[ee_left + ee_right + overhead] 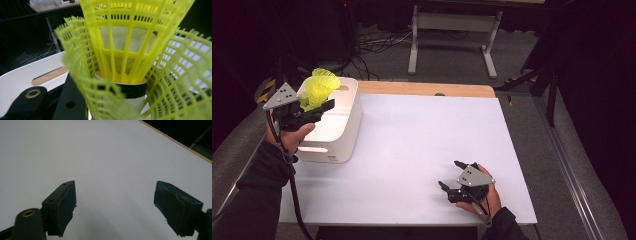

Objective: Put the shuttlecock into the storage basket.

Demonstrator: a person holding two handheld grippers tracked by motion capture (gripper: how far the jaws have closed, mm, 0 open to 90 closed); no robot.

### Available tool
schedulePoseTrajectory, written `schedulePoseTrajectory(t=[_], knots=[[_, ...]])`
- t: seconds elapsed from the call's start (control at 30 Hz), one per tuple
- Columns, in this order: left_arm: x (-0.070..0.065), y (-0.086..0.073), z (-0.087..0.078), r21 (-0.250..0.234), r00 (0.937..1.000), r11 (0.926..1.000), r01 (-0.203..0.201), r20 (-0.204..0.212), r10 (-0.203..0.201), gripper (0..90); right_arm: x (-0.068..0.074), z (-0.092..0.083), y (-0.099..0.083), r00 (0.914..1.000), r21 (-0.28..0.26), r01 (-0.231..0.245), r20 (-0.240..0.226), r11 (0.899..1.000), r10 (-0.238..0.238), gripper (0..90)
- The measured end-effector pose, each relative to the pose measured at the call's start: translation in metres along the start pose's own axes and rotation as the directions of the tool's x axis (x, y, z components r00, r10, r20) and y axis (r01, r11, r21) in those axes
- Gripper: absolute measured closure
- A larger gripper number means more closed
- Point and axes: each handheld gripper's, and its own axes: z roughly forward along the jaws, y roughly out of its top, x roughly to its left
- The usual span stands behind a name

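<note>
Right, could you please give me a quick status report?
Left hand-held gripper shut on yellow shuttlecocks above white bin. Right hand-held gripper open, empty. Nothing in the way.

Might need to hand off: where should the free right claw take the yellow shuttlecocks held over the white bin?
Take the black-banded cork base, coming from the side across it. The mesh skirts flare wide and look soft, while the base seems narrow and firm. The left claw already grips near it.

Yellow shuttlecocks [320, 88] held above the white bin

Several bright yellow plastic shuttlecocks are nested together, their mesh skirts flaring upward and overlapping; the left gripper view shows one shuttlecock [125, 47] close up with a black band round its pale cork base, upright inside another's skirt. The cluster hangs over the left part of a white bin [343, 131] near the bench's back left corner.
</note>
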Motion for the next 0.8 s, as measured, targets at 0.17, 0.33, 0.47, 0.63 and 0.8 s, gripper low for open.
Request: schedulePoseTrajectory(t=[0.17, 0.33, 0.47, 0.63, 0.8], knots=[[0.006, 0.004, 0.006, 0.018, 0.9999, 0.9998, 0.011, -0.008, -0.010, 64.0, -0.001, 0.000, -0.001, 1.0000, 0.003, -0.002, -0.003, 1.000, 0.002, 19.2], [0.012, 0.010, 0.010, 0.051, 0.9996, 0.9987, 0.005, -0.026, -0.003, 63.9, 0.000, 0.001, -0.001, 1.0000, 0.007, 0.003, -0.006, 1.000, -0.003, 19.2], [0.020, 0.014, 0.014, 0.062, 0.9992, 0.9977, 0.028, -0.031, -0.026, 64.0, 0.000, 0.002, 0.000, 0.9999, 0.009, 0.008, -0.009, 1.000, -0.008, 19.2], [0.032, 0.012, 0.026, 0.099, 0.9968, 0.9928, 0.067, -0.049, -0.062, 64.2, -0.001, 0.003, -0.002, 0.9999, 0.011, 0.002, -0.012, 1.000, -0.002, 19.6], [0.039, 0.007, 0.038, 0.139, 0.9949, 0.9862, 0.090, -0.058, -0.083, 64.3, -0.002, 0.003, -0.002, 0.9999, 0.013, -0.001, -0.011, 1.000, 0.001, 19.6]])
